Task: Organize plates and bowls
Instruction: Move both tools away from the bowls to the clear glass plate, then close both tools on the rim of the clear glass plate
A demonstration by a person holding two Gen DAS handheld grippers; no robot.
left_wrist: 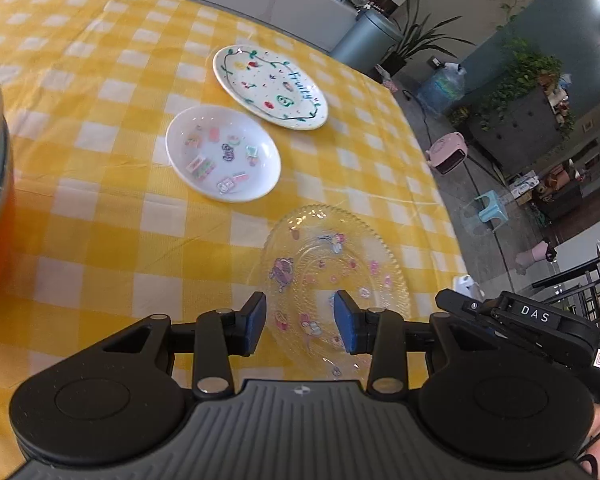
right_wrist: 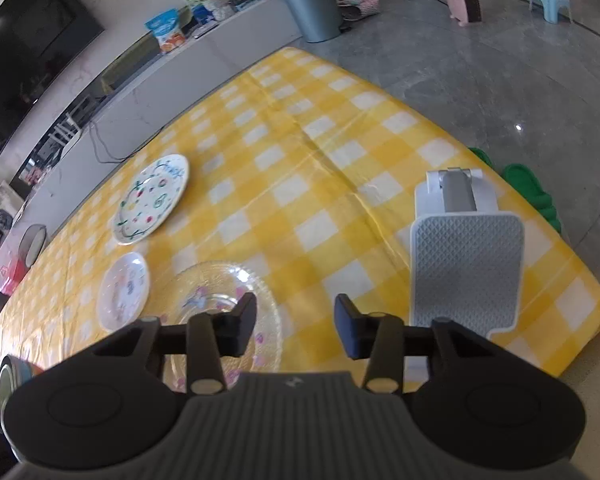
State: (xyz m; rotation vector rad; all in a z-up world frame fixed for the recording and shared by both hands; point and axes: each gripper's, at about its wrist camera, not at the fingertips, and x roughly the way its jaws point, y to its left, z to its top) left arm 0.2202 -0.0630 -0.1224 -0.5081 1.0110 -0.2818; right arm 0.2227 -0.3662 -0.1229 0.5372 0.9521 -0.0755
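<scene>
Where lettering reads "Fruity", white plate (left_wrist: 270,87) lies far; sticker-patterned bowl (left_wrist: 223,153) beside it; clear glass plate (left_wrist: 332,276) nearest (cartoon prints). Left gripper (left_wrist: 300,322), right gripper (right_wrist: 296,326) parted, empty. "DAS" on right gripper in the left view.

The right gripper (right_wrist: 296,330) hangs open over the table (right_wrist: 300,168), glass plate (right_wrist: 220,300) at nine o'clock, grey rack (right_wrist: 466,268) at two, nothing between the jaws.

"Fruity" on painted plate (left_wrist: 270,87); "DAS" on right tongs (left_wrist: 534,314)
</scene>
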